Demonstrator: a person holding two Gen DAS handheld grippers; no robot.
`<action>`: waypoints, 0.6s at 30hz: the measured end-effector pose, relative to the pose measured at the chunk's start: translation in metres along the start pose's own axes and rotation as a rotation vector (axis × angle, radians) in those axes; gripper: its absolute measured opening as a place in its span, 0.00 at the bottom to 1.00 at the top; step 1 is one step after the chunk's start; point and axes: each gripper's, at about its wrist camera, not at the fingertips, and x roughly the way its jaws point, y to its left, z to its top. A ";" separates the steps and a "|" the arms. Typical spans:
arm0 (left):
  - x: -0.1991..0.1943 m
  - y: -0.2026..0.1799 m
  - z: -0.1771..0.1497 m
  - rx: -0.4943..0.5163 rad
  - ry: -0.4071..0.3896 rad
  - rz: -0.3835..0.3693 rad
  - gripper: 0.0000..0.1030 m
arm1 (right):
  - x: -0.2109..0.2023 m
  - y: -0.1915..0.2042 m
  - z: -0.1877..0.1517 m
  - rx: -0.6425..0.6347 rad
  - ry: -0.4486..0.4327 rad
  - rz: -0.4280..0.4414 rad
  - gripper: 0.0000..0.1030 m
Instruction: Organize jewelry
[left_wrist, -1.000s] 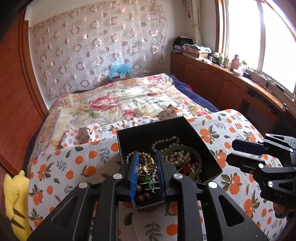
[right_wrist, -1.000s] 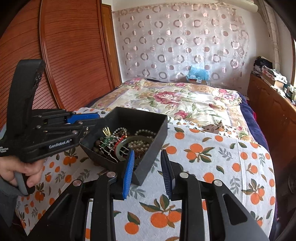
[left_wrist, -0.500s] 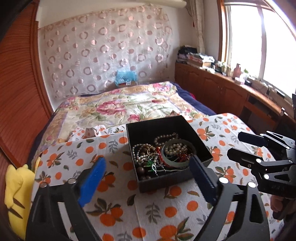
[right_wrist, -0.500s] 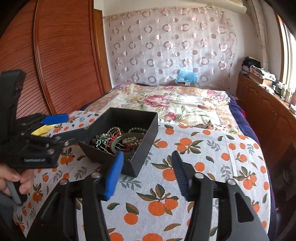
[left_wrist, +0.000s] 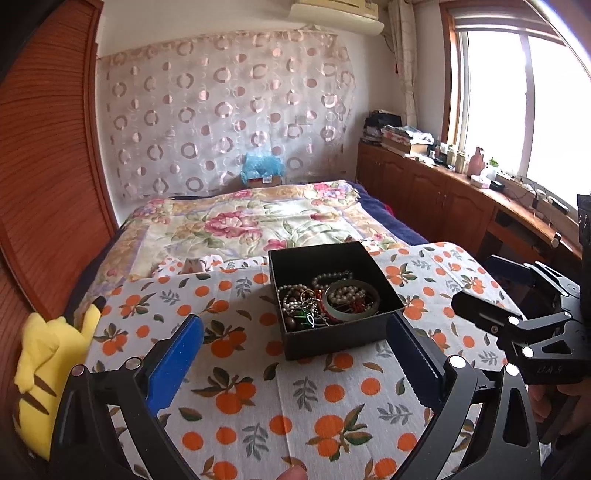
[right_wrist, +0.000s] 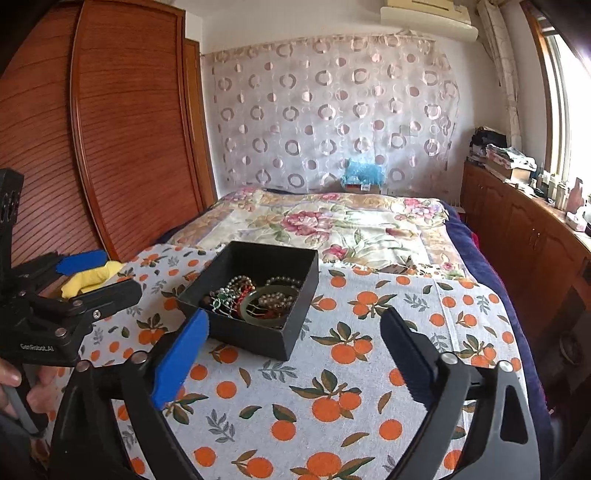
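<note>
Left wrist view: the orange-print cloth (left_wrist: 258, 406) spreads under the left gripper (left_wrist: 295, 354), and the black jewelry box (left_wrist: 332, 295) sits just ahead of its jaws, which are opening wide and empty. The right gripper (right_wrist: 295, 350) also opens empty, box ahead-left. Best single out one strand, avoiding tangles. "GenRobot.AI" marks the left gripper's body.

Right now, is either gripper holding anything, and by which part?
Nothing is held. The left gripper and right gripper are opening, nothing between their jaws; the black jewelry box sits free on the orange-print cloth.
</note>
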 end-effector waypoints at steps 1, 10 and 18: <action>-0.003 0.001 -0.001 -0.001 -0.005 0.005 0.92 | -0.002 0.001 0.000 0.001 -0.007 -0.004 0.97; -0.030 0.004 -0.010 -0.015 -0.028 0.030 0.92 | -0.033 0.002 -0.004 0.026 -0.072 -0.034 0.97; -0.050 0.006 -0.022 -0.030 -0.042 0.035 0.92 | -0.064 0.004 -0.014 0.036 -0.116 -0.060 0.97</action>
